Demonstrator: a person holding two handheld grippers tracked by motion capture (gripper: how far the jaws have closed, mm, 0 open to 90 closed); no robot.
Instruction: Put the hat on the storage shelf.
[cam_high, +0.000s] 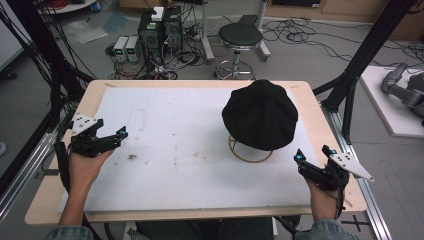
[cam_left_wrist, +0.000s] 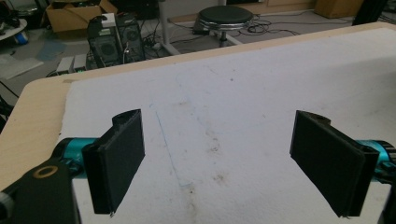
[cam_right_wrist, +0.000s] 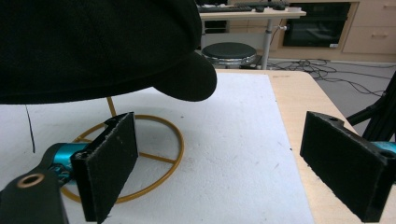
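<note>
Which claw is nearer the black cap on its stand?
Right. The right claw sits open just off the cap's near right side, by the gold stand. The left claw is open at the table's far left edge.

Even indoor light, soft shadows, slightly blurry

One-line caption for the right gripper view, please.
Open right gripper faces a black cap perched on a gold wire stand.
</note>
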